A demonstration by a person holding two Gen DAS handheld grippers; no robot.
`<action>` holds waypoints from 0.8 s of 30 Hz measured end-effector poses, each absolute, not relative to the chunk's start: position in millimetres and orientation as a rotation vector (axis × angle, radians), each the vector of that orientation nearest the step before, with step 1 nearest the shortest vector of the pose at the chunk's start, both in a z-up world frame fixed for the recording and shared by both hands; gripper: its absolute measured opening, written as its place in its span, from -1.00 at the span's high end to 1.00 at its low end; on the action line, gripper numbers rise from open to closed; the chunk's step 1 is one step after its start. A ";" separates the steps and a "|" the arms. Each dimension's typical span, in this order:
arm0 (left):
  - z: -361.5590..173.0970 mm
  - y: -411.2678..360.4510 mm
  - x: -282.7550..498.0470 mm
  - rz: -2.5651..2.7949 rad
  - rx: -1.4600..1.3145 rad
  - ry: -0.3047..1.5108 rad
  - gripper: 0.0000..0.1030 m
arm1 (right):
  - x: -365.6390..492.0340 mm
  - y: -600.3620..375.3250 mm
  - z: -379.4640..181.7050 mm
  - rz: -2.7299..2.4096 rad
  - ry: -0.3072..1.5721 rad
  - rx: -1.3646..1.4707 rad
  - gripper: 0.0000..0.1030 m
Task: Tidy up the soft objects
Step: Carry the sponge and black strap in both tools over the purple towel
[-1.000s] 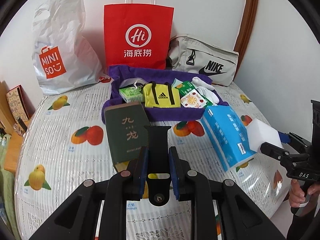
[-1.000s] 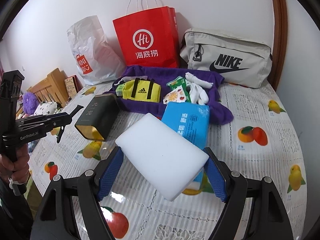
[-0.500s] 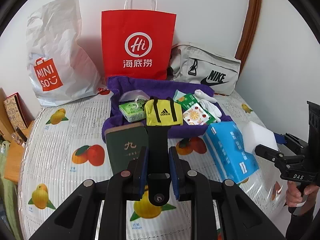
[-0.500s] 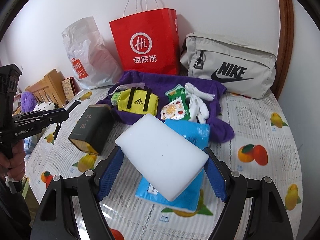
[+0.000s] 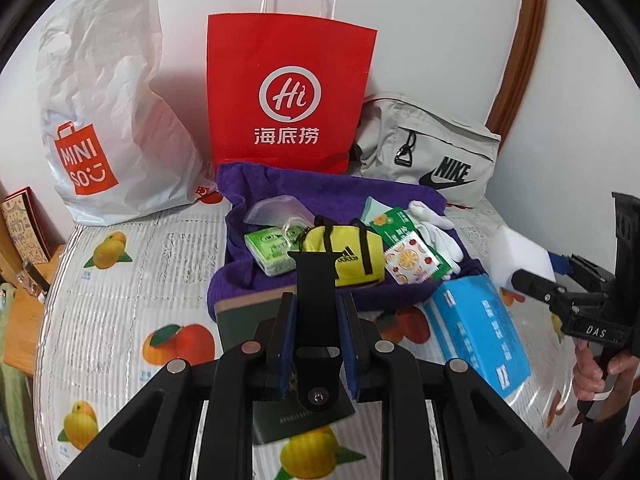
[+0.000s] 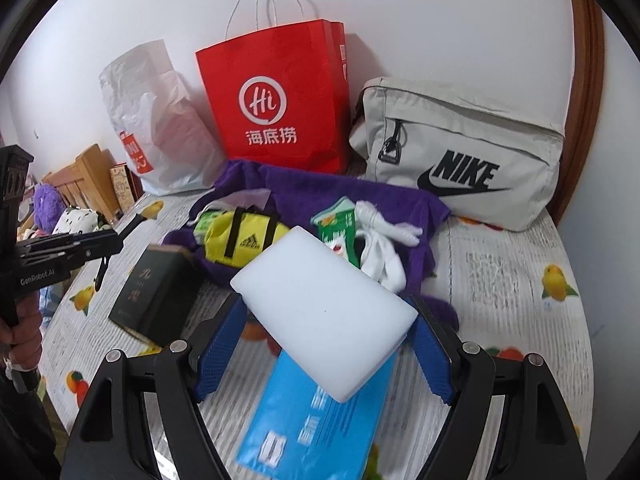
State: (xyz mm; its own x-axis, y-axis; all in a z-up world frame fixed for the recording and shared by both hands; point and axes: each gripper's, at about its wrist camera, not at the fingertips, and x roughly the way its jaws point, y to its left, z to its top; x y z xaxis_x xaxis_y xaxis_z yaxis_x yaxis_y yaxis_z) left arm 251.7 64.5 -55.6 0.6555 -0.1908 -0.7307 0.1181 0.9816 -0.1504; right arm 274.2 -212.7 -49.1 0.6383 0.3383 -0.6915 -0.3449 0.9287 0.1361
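1. The right gripper (image 6: pixel 326 354) held a white sponge (image 6: pixel 324 312) between its blue pads, its fingers closed on the block's two ends. The sponge hung in the air above the blue tissue pack (image 6: pixel 316 416), tilted with one corner toward the camera.

2. The left gripper (image 5: pixel 316 336) had its fingers shut on a black strap (image 5: pixel 316 304), which stuck up between the pads. It hovered over the dark green box (image 5: pixel 248 316) lying at the near edge of the purple towel (image 5: pixel 320 192).

3. The towel already carried a yellow pouch (image 5: pixel 352 252), a green packet (image 5: pixel 268 250), a snack sachet (image 5: pixel 412 258) and white gloves (image 5: pixel 436 232). The sponge was just short of that pile, so the step in hand looked like carrying it over to join them.

4. Risk one: the sponge was gripped only by its ends, and it is squashy. If the squeeze eased it could twist and drop onto the tissue pack.

5. Risk two: the towel was crowded. Lowered blindly, the sponge might land on the gloves or sachet and slide off the towel onto the fruit-print cloth (image 5: pixel 120 280).

6. Risk three: both grippers were heading for the same small patch, so they might bump, and the strap could snag the pouch handles.

7. The red paper bag (image 5: pixel 288 96), the white plastic bag (image 5: pixel 112 120) and the grey bag (image 5: pixel 432 152) stood behind the towel, apart from the work.
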 end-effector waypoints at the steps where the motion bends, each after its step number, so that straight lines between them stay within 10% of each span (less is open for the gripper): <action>1: -56.4 65.3 256.3 -0.173 -0.095 0.840 0.61 | 278.9 -212.4 -48.6 0.390 0.784 -0.010 -0.54; 24: -70.3 72.1 321.0 -0.167 -0.111 0.865 0.61 | 357.9 -200.3 -63.3 0.391 0.820 -0.012 -0.54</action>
